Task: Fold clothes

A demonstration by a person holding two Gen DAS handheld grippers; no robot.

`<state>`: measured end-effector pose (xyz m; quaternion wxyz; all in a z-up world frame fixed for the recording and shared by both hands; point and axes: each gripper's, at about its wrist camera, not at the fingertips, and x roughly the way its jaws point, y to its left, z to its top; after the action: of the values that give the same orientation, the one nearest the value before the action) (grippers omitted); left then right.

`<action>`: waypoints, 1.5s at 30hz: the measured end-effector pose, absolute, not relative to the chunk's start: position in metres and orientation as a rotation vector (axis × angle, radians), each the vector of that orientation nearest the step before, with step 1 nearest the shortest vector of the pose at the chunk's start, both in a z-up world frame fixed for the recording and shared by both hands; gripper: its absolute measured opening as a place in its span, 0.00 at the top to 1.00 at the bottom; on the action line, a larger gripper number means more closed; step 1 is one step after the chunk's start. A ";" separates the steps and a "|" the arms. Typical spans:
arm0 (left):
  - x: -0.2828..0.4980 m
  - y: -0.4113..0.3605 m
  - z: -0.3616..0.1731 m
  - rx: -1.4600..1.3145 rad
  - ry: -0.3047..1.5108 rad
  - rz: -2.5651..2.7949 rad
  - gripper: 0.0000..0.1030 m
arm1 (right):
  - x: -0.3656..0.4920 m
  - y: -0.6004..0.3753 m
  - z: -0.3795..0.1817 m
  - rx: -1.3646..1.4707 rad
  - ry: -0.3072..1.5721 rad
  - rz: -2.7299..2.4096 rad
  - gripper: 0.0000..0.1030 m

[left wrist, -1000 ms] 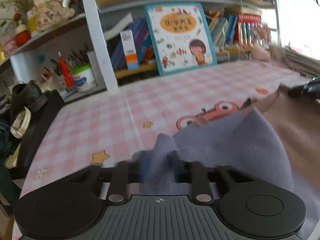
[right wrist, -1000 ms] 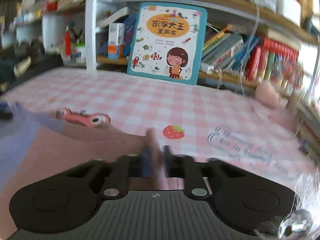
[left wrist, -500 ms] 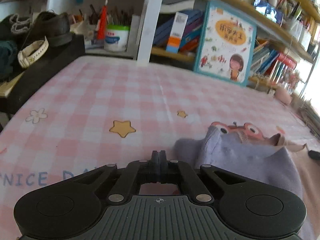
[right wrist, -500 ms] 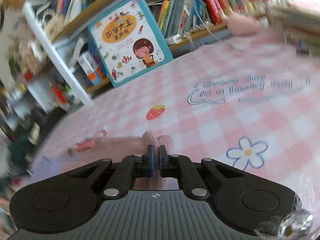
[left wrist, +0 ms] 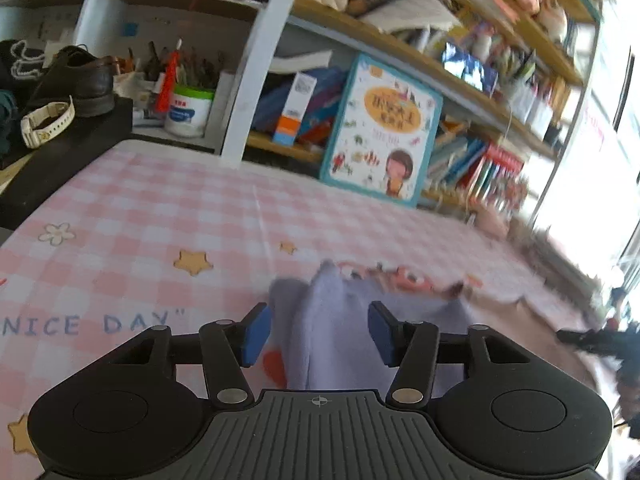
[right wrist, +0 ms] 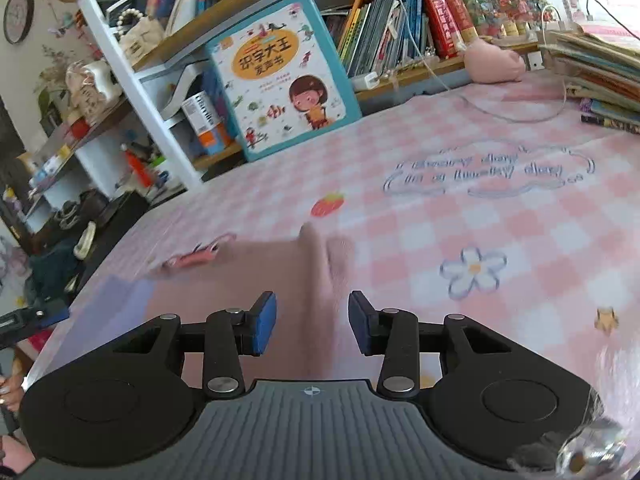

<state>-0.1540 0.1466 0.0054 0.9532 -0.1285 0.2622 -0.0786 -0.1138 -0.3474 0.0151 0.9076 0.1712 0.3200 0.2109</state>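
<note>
A garment lies on the pink checked tablecloth (left wrist: 140,208); its left part is lavender (left wrist: 332,332) and its right part dusty pink (right wrist: 304,280). In the left wrist view my left gripper (left wrist: 318,334) is open, with a raised ridge of the lavender cloth between its blue pads (left wrist: 256,334), untouched by them. In the right wrist view my right gripper (right wrist: 312,322) is open too, straddling a ridge of the pink cloth. The other gripper (right wrist: 36,318) shows at the far left there.
A children's picture book (right wrist: 276,76) leans on the shelf at the table's back. Books, a white tub of pens (left wrist: 188,110), a shoe (left wrist: 76,80) and a watch (left wrist: 48,126) crowd the left. A book stack (right wrist: 600,80) sits at the right edge.
Both grippers were shut on the cloth half a second ago and have now opened, letting the garment corners drop onto the table.
</note>
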 end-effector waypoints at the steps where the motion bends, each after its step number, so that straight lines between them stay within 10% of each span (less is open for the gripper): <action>1: -0.154 0.143 0.003 -0.244 0.542 -0.160 0.56 | -0.119 -0.349 0.013 0.356 0.666 0.428 0.66; 7: -0.157 0.127 -0.005 -0.168 0.571 -0.130 0.95 | -0.133 -0.355 0.003 0.387 0.667 0.420 0.82; 20: -0.165 0.147 -0.011 -0.347 0.574 -0.066 0.90 | -0.132 -0.356 -0.003 0.424 0.669 0.425 0.83; 27: -0.189 0.141 0.005 -0.304 0.564 -0.119 0.44 | -0.144 -0.353 0.005 0.371 0.683 0.448 0.54; 45: -0.153 0.164 -0.019 -0.444 0.621 -0.092 0.71 | -0.098 -0.301 0.004 0.310 0.702 0.509 0.74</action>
<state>-0.1527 0.1638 -0.0192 0.9270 -0.2165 0.3030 -0.0448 -0.0980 -0.3007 0.0038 0.8958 0.1494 0.3389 0.2458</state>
